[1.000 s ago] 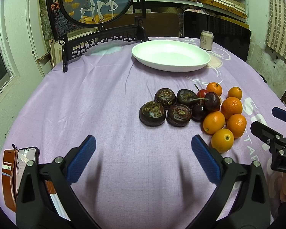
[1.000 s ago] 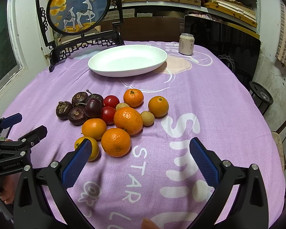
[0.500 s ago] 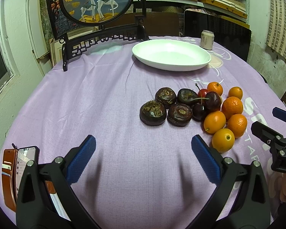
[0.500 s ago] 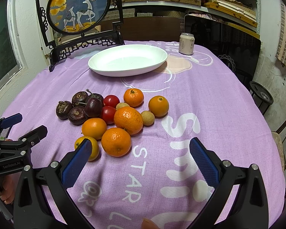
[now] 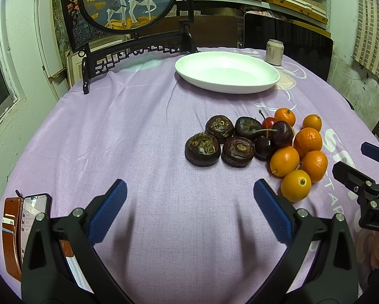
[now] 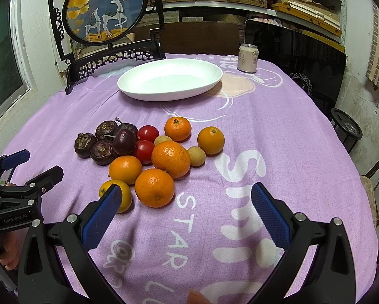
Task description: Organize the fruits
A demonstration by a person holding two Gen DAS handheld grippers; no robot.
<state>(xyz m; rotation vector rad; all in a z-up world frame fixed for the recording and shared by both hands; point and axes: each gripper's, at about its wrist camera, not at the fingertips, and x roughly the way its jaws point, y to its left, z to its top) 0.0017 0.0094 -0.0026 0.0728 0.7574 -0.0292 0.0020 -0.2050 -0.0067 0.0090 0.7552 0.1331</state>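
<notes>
Purple cloth covers the counter (image 6: 278, 131); the fruit pile (image 6: 149, 154) lies at its centre, the empty white plate (image 6: 170, 79) at 12 o'clock beyond; left gripper (image 5: 189, 212) and right gripper (image 6: 184, 212) hover, fingers spread, holding nothing.

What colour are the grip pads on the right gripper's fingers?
Blue, on black frames; the pads show best in the right wrist view.

The fruit pile (image 6: 149, 157) lies on the tablecloth (image 6: 278, 139), with the plate (image 6: 170, 79) behind it. A can (image 6: 248, 58) stands right of the plate, a screen (image 6: 106, 12) to its left.
</notes>
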